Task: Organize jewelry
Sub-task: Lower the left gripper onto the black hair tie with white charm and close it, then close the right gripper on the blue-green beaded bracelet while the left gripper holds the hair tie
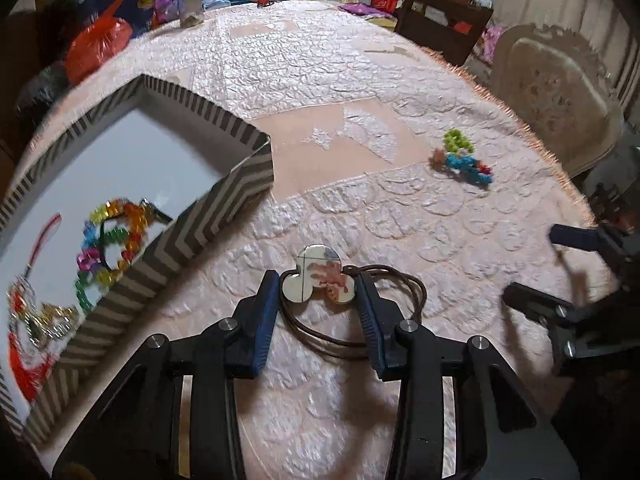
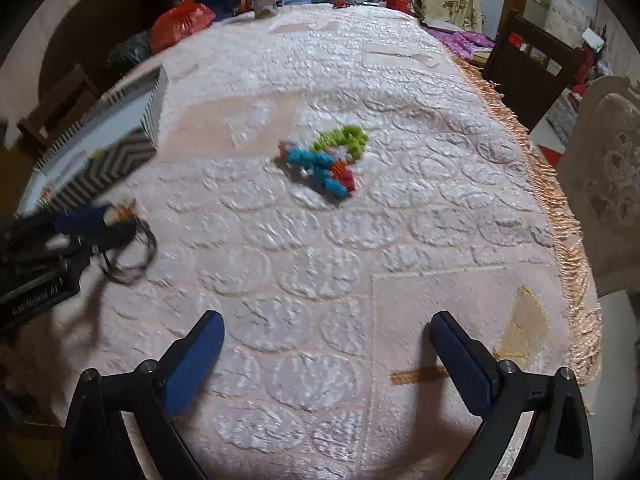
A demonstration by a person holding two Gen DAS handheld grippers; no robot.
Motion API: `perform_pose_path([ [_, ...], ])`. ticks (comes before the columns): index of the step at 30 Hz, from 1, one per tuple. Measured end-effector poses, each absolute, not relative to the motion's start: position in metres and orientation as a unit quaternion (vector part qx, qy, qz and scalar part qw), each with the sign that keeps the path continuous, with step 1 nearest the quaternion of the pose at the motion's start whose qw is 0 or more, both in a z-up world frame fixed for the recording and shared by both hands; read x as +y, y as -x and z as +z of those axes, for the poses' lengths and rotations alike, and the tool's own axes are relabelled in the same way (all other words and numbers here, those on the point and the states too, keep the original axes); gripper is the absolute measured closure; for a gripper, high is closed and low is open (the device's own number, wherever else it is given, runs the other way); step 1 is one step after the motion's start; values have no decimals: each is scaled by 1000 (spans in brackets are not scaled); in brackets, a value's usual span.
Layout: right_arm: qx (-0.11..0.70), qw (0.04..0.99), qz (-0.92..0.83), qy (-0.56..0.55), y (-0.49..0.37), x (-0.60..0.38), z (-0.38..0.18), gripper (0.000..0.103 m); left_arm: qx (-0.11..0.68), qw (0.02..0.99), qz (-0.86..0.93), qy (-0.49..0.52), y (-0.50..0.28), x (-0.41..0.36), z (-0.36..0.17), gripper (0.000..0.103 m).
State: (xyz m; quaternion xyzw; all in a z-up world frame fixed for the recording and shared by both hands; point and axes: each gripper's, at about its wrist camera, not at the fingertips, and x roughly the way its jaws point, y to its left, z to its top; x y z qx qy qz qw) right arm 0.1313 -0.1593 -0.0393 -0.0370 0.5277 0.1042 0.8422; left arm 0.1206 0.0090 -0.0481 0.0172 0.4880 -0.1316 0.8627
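My left gripper (image 1: 319, 285) has its fingers closed in narrow around the mouse-head pendant (image 1: 319, 280), which sits on the desk (image 1: 320, 80) just right of the striped box (image 1: 168, 256). Whether the pads truly bite the pendant I cannot tell; the blue pads look to touch its two lower lobes only. That worries me: the lobes are round and glossy, so I judge the piece could squirt forward out of the grip once I lift.

The brown cord (image 1: 396, 312) loops under and behind the right finger. If it catches on a finger or drags on the quilted cloth, it may tug the pendant loose, or trail over the box's wall instead of dropping inside.

Inside the box lie a rainbow bead bracelet (image 1: 112, 244) and a red tassel piece (image 1: 28, 344); a careless drop could tangle the cord with them.

My right gripper (image 2: 326, 354) hangs wide and empty, well to the right of the box, with the fuzzy coloured bracelet (image 2: 328, 160) ahead of it.
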Motion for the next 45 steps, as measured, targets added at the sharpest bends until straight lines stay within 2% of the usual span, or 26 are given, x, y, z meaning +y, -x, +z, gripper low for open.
perform_pose_path([
  [3,521,846,112,7,-139,-164,-31,4,486,862,-144,-2,-109,16,-45,66],
  [6,523,844,113,24,-155,-163,-24,5,482,864,-143,7,-99,21,-37,66],
  [8,527,837,144,25,-169,-164,-20,10,478,867,-142,12,-93,23,-30,66],
  [10,527,831,176,17,-183,-164,-18,19,478,867,-141,20,-87,24,-23,66],
  [12,519,834,187,26,-195,-161,-19,23,477,868,-137,25,-82,23,-19,66],
  [13,516,834,191,31,-201,-159,-22,30,477,868,-136,28,-81,23,-17,66],
  [16,517,831,200,33,-215,-154,-33,42,484,865,-125,31,-82,23,-19,65],
  [23,500,844,189,46,-231,-143,-37,45,507,854,-110,32,-85,20,-28,66],
  [30,492,846,193,67,-222,-141,-37,87,507,855,-105,42,-85,23,-23,66],
  [40,512,839,185,5,-178,-151,-29,87,519,848,-101,43,-88,20,-36,66],
  [45,516,837,181,14,-145,-134,-32,88,524,846,-91,38,-84,17,-43,66],
])
